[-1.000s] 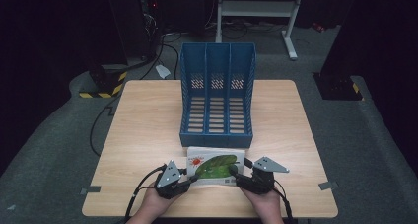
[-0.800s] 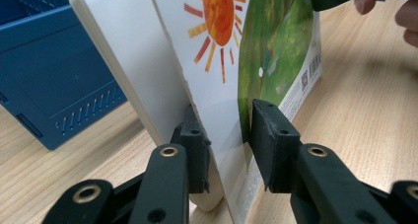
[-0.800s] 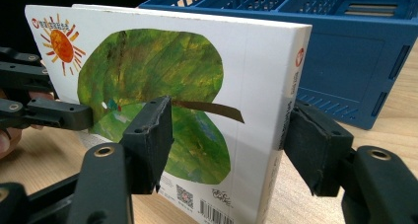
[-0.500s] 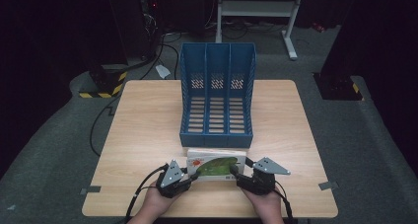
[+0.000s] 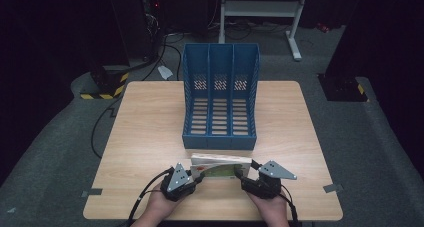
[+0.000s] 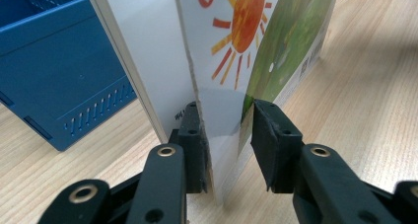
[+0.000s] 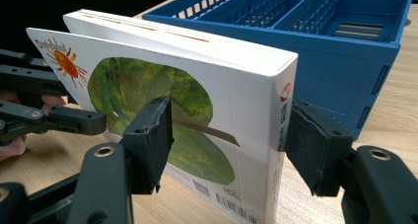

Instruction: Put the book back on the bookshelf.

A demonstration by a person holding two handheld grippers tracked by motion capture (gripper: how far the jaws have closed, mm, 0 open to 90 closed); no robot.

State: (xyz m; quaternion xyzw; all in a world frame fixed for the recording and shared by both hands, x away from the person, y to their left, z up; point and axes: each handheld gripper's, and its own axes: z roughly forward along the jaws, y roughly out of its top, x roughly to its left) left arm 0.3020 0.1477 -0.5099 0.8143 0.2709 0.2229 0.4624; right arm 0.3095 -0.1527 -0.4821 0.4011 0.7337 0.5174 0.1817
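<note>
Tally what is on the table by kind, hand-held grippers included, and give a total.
Book: 1
Blue file rack: 1
Hand-held grippers: 2, left hand-held gripper and right hand-held gripper
Total: 4

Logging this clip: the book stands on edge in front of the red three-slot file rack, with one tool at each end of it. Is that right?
Not quite: the file rack is blue, not red, as the high view shows. The rest holds: the book stands on edge in front of it, with the left tool at one end and the right tool at the other.
</note>
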